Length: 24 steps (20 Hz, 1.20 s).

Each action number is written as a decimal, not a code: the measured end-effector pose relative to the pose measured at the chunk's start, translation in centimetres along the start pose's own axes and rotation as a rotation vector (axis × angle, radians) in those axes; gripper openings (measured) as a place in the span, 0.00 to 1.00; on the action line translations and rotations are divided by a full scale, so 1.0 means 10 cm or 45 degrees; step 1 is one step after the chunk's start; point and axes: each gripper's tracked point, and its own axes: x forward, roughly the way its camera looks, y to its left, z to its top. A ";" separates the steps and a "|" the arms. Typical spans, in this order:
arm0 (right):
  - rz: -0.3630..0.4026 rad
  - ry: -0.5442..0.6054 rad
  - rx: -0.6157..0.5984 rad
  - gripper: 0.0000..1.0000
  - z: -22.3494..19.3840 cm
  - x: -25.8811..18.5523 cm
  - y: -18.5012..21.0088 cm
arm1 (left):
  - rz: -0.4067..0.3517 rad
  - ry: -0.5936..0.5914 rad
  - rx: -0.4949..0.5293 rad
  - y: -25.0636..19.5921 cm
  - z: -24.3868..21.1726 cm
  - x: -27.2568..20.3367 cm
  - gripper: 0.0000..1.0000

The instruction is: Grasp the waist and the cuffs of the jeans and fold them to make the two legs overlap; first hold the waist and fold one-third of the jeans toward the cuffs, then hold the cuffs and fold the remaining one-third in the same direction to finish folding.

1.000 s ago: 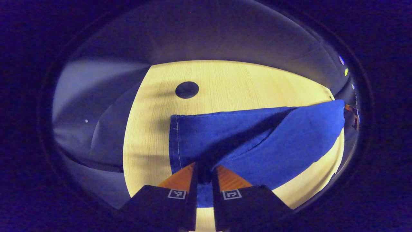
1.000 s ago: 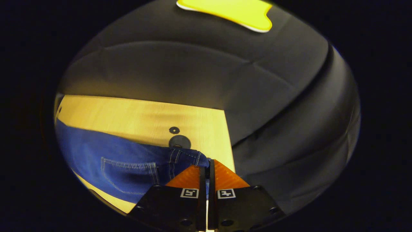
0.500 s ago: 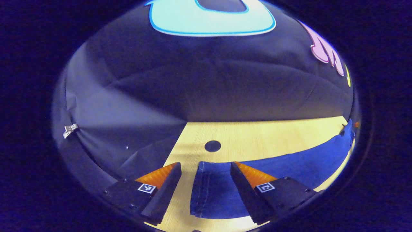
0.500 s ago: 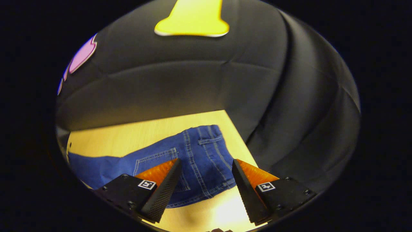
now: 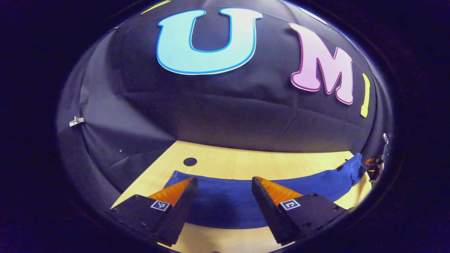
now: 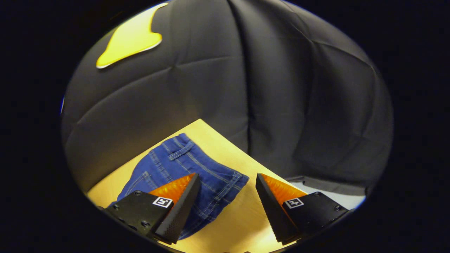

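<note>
Left claw (image 5: 222, 181): fingers spread, empty, above the blue denim jeans (image 5: 246, 196)
Right claw (image 6: 227, 177): spread, empty; waistband toward 10 o'clock
Jeans: flat on the pale wooden bench (image 6: 242, 218)

The jeans (image 6: 197, 172) are blue denim cloth with pale stitched seams; the table (image 5: 246, 160) looks like light, matt wood grain; gripper fingers (image 6: 177, 211) are matt black with ribbed pads and orange, textured plastic backs.
</note>
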 end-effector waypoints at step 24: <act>0.412 -0.339 -0.128 0.06 0.57 -0.89 0.71 | -0.124 0.097 -0.163 -0.69 -0.47 -0.01 0.99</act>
